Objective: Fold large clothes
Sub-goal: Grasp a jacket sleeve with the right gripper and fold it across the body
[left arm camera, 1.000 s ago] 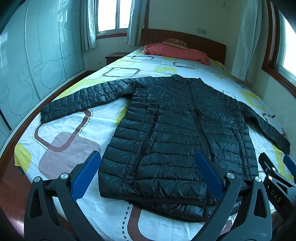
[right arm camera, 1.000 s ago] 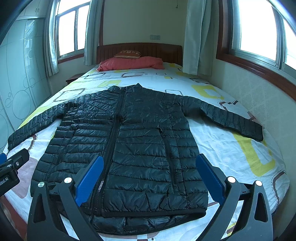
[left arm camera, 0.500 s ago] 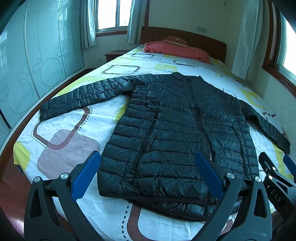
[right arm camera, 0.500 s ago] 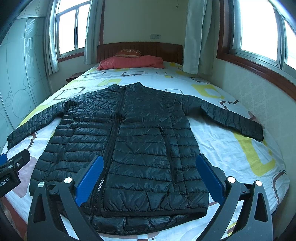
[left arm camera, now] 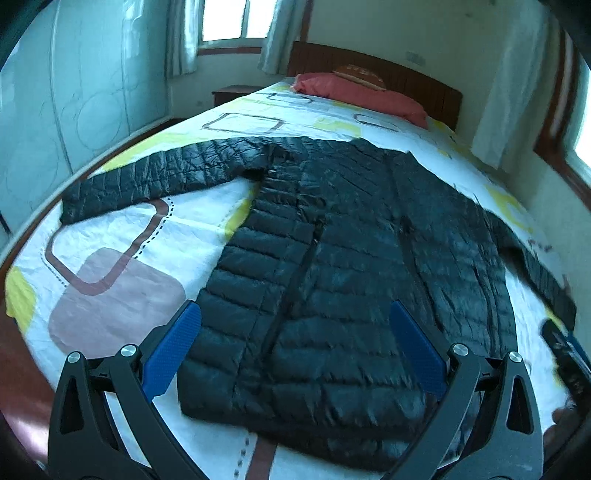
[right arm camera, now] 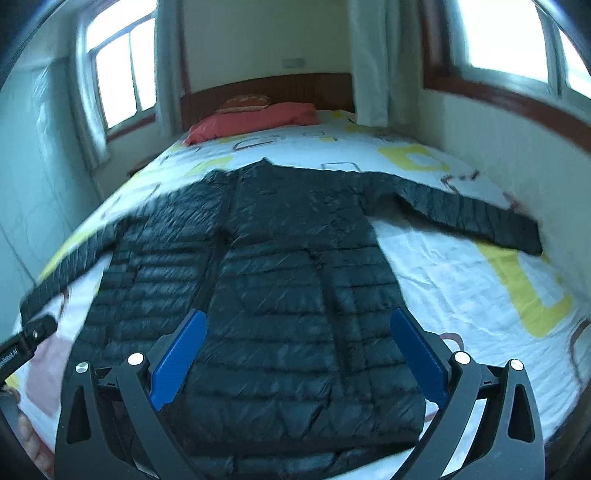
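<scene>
Left wrist view: the left tool [left arm camera: 295, 343] hangs with its blue pads spread wide, pinching nothing, over the hem of a black quilted jacket [left arm camera: 343, 266]. The jacket lies flat, front up and zipped, on a bed [left arm camera: 122, 295] covered by a white sheet with yellow, brown and pink shapes. One sleeve [left arm camera: 155, 181] stretches out toward the bed's left edge, seen whole only here. A red pillow [left arm camera: 362, 96] sits at the wooden headboard [left arm camera: 417, 81]. At the right edge the other tool shows as a dark blur; any lettering on it is unreadable.

Right wrist view: the right tool [right arm camera: 295, 350] is likewise spread wide and empty above the jacket [right arm camera: 280, 277] near the hem. This view alone shows the opposite sleeve [right arm camera: 472, 218] fully, reaching toward the wall by the window [right arm camera: 509, 33]. At the left edge a part of the left tool [right arm camera: 22, 343] carries white writing, too blurred and cropped to read. Fingertips [right arm camera: 29, 435] of a person show at the lower left.
</scene>
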